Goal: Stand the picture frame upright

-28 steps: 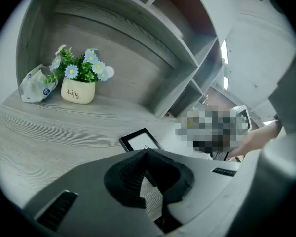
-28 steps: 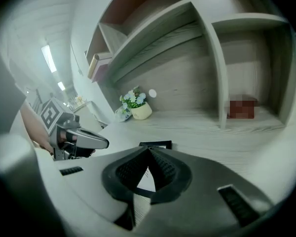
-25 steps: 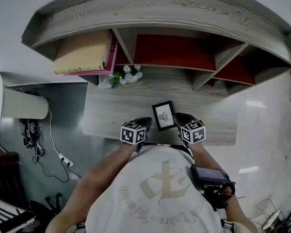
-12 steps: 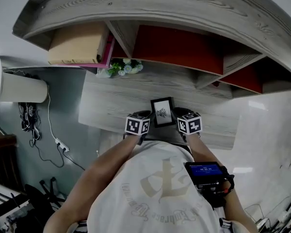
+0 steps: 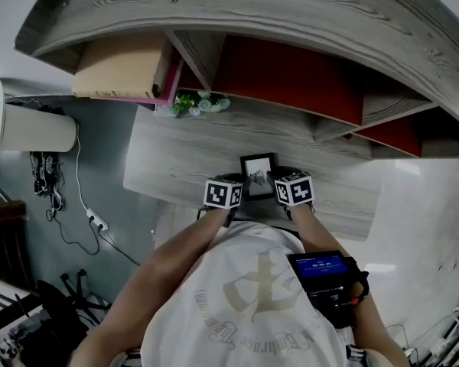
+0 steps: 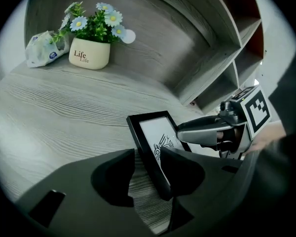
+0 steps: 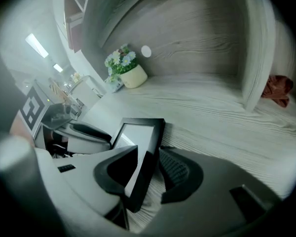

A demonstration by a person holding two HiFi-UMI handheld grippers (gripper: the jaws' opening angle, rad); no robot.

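Step in hand, by the look of it: letting go after setting the frame down.

Left gripper: jaws apart, just been opening, astride the left side edge of the picture frame. Edge close to the inner jaw, clear gap at the outer one, no squeeze seen.

Picture frame: on the grey wood-grain worktop, near its front edge, between the two grippers. Bottom edge down on the wood, face leaning back toward the shelves. Black border, white mat, small dark print. Prop behind it not in view, so cannot tell what carries it.

Right gripper: jaws likewise apart, just been opening, astride the frame's right side edge. Ribbed pad showing bare beside the edge, no clamp.

Next move, as judged: draw both grippers back and clear of the side edges without brushing them. Light frame, likely to topple at a nudge. If the lean proves too great, re-grip both edges and tip nearer vertical.

Surface and room, left to right:
- cables trailing over the floor at far left
- tan box in the upper left compartment of the shelf unit
- tissue pack just beside a cream flower pot at the worktop's back left, well apart from the frame
- red back panels in the middle compartments
- red cloth in the nook past the right-hand divider
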